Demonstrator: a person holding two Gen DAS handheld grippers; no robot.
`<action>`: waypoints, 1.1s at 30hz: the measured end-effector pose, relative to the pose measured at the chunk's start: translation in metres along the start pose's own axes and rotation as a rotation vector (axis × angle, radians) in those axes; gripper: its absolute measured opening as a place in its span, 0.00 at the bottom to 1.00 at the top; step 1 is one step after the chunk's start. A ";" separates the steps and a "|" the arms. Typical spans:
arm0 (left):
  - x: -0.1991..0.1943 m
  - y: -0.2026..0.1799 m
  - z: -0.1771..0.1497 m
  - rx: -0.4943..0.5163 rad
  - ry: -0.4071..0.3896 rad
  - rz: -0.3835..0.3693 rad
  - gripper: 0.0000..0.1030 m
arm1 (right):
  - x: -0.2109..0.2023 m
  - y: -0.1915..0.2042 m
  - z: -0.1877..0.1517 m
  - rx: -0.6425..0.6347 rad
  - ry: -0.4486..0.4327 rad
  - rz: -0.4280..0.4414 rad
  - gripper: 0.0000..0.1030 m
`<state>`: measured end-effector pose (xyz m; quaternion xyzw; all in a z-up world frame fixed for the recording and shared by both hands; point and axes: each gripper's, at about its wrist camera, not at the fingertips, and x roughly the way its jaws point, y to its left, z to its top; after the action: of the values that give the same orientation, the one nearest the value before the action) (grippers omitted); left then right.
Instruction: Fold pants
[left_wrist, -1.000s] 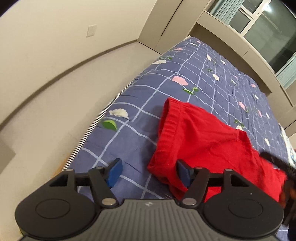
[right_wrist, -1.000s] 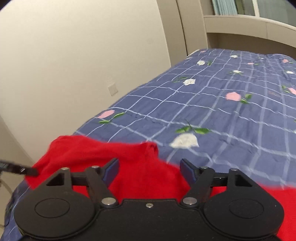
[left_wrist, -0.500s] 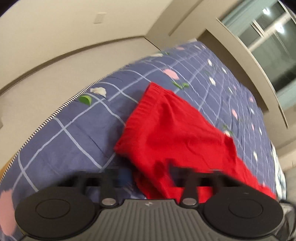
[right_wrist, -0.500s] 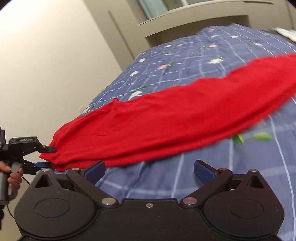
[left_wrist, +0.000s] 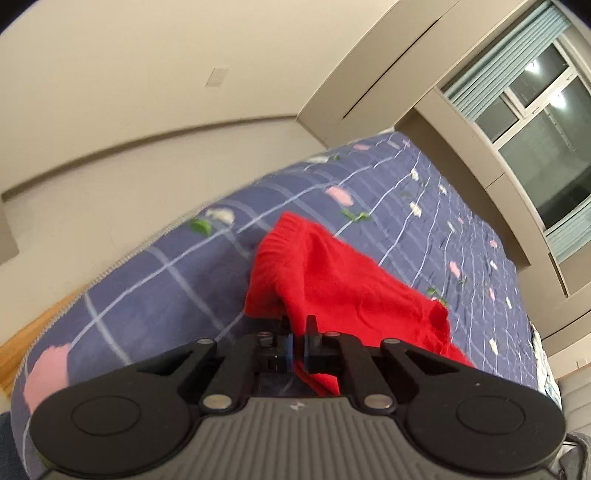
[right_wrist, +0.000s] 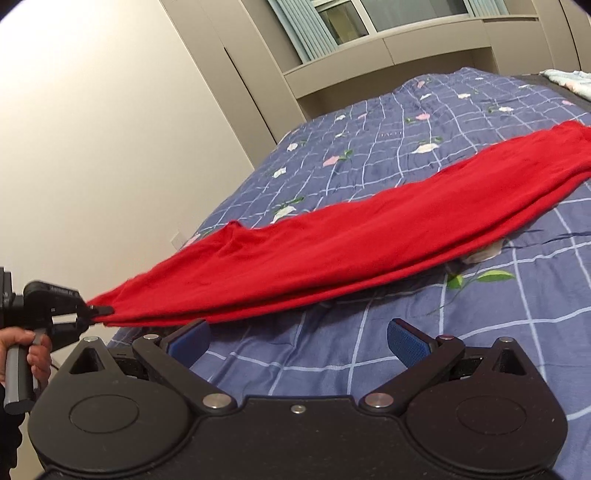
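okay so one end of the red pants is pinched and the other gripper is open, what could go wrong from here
1. The left gripper has just closed on only an edge of the pants; a tug could pull the fabric free.
2. The right gripper hangs open over bare bedspread, holding nothing, so the lifted end may sag or twist.
3. That end is near the bed's edge and could slide off.

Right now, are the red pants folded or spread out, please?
Spread: the red pants stretch lengthwise over the bed, one end pinched in the left claw.
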<state>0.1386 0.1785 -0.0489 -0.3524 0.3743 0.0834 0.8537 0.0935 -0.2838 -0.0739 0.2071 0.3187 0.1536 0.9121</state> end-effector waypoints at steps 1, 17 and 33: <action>0.004 0.003 -0.001 -0.005 0.016 0.000 0.04 | -0.002 0.000 -0.001 0.000 0.001 0.000 0.99; -0.014 -0.040 -0.022 0.120 -0.048 0.144 0.90 | -0.026 -0.062 0.009 0.013 -0.054 -0.095 0.99; 0.029 -0.199 -0.109 0.499 -0.065 0.038 0.99 | -0.014 -0.259 0.095 0.128 -0.151 -0.265 0.99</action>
<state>0.1768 -0.0439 -0.0134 -0.1207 0.3623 0.0155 0.9241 0.1825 -0.5411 -0.1220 0.2319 0.2830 -0.0046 0.9306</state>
